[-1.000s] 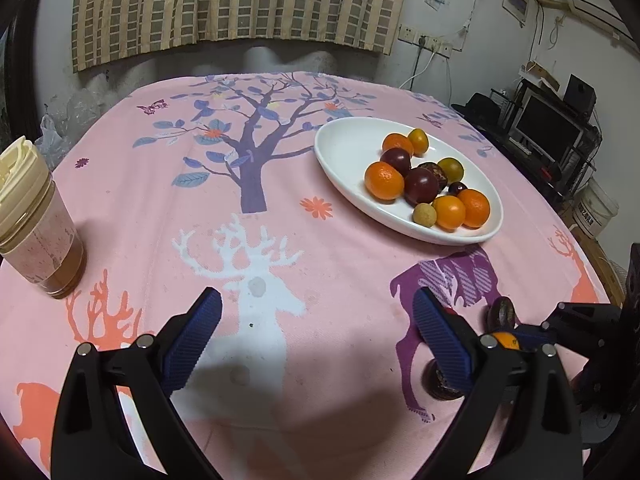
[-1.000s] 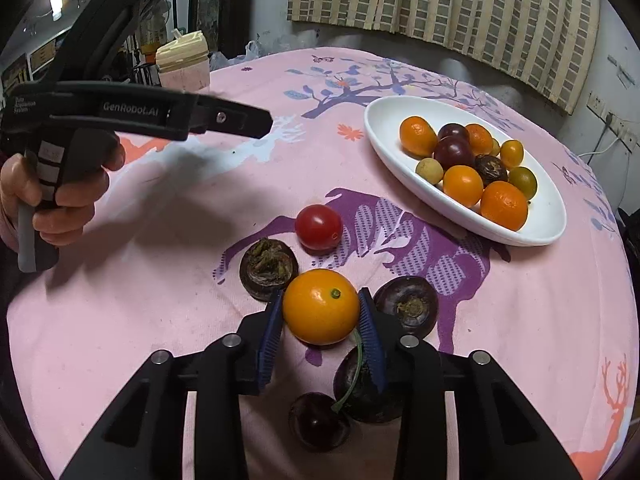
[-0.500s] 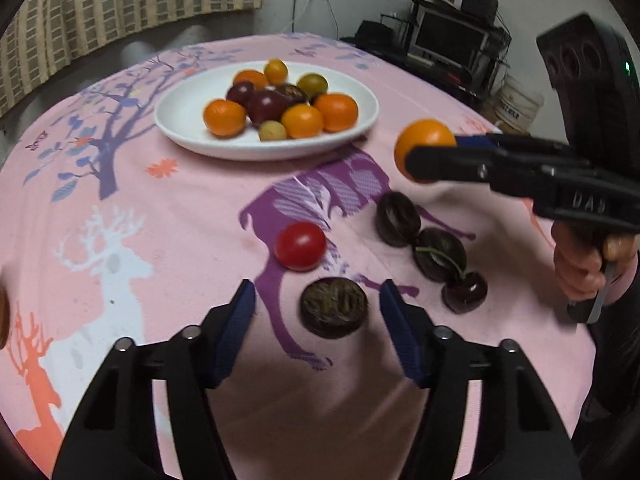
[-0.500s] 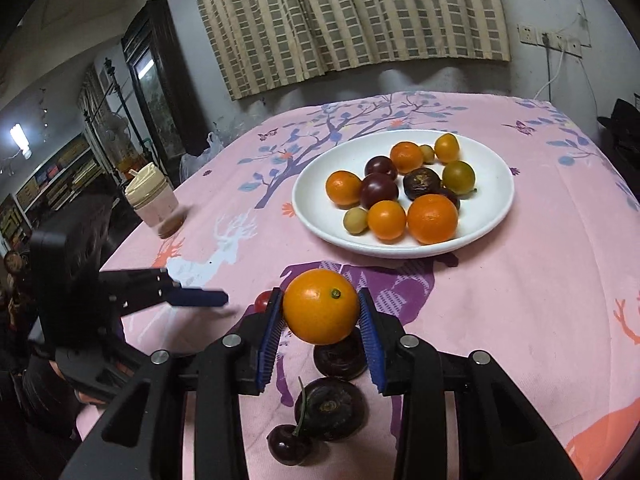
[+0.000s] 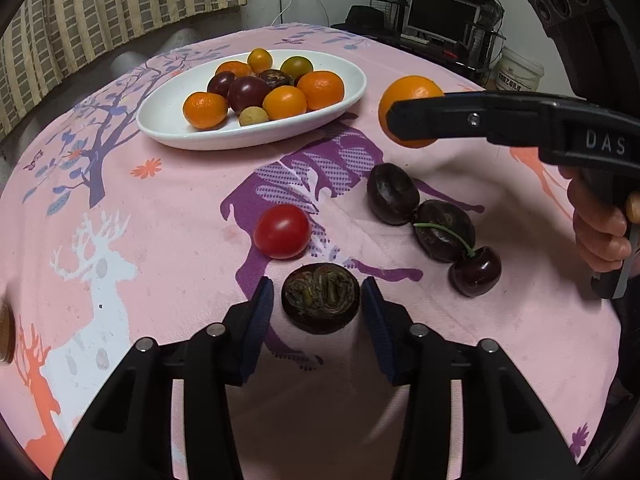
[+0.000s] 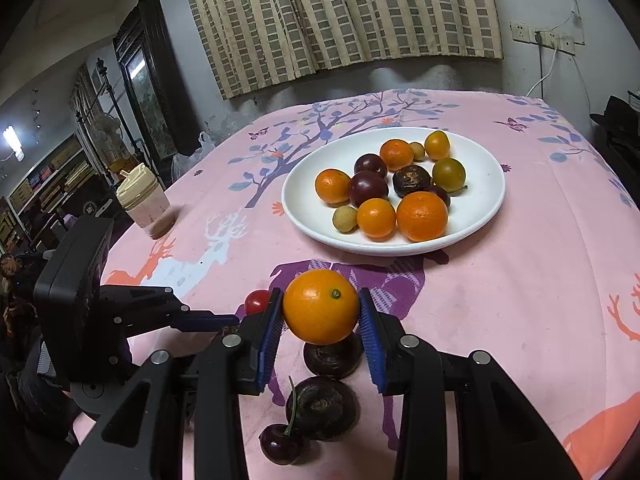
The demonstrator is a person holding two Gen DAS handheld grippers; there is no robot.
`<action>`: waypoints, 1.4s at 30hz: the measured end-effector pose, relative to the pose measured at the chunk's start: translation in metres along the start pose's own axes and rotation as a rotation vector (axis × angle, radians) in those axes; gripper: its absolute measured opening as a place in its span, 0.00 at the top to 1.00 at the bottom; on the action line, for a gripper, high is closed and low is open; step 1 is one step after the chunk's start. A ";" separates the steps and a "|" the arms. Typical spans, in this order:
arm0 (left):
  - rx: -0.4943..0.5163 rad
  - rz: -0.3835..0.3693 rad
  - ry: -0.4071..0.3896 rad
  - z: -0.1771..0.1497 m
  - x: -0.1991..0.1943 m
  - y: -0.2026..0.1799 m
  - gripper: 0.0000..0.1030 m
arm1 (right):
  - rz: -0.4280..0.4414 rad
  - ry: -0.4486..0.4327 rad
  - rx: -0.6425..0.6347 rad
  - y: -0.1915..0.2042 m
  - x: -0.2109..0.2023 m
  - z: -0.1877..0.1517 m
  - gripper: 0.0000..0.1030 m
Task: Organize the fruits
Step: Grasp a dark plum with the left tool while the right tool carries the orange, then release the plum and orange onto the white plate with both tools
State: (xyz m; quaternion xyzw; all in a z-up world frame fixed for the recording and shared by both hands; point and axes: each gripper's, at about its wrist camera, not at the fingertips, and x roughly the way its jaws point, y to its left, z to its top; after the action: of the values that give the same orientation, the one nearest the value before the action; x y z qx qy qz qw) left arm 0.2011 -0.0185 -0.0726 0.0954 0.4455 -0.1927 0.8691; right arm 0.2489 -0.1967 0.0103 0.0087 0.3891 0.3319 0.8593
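Dim, warm indoor light falls from above, casting soft shadows on the pink surface (image 5: 168, 216). Both fisheye views stay sharp centrally, curving and darkening toward the edges.

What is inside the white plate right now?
The white plate holds several oranges, dark plums, a greenish citrus, a small tan fruit and a dark wrinkled fruit. Anything under the clustered fruits is hidden.

The raised letters "DAS" can be read on the black body of the right tongs (image 5: 412, 120), seen from the left wrist view. A white bucket (image 5: 520, 72) by the far wall carries dark print, too small to make out.
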 end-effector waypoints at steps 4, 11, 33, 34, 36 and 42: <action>0.012 0.005 -0.003 -0.001 -0.002 -0.003 0.63 | -0.012 0.001 -0.008 0.001 0.000 0.000 0.63; -0.043 -0.058 -0.026 0.001 -0.014 0.002 0.64 | -0.039 0.005 -0.015 0.001 0.003 -0.001 0.63; -0.216 0.053 -0.164 0.177 0.042 0.105 0.64 | -0.150 -0.081 0.130 -0.077 0.071 0.095 0.63; -0.224 0.067 -0.151 0.179 0.049 0.108 0.64 | -0.154 -0.072 0.130 -0.080 0.077 0.096 0.63; -0.247 0.109 -0.129 0.179 0.055 0.113 0.56 | -0.165 -0.053 0.130 -0.082 0.085 0.097 0.50; -0.248 0.168 -0.196 0.154 0.016 0.100 0.13 | -0.169 -0.074 0.072 -0.062 0.061 0.096 0.41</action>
State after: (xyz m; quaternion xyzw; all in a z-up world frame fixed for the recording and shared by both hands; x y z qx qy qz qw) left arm 0.3652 0.0158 0.0042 0.0049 0.3695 -0.0715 0.9265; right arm 0.3773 -0.1867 0.0200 0.0190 0.3683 0.2432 0.8971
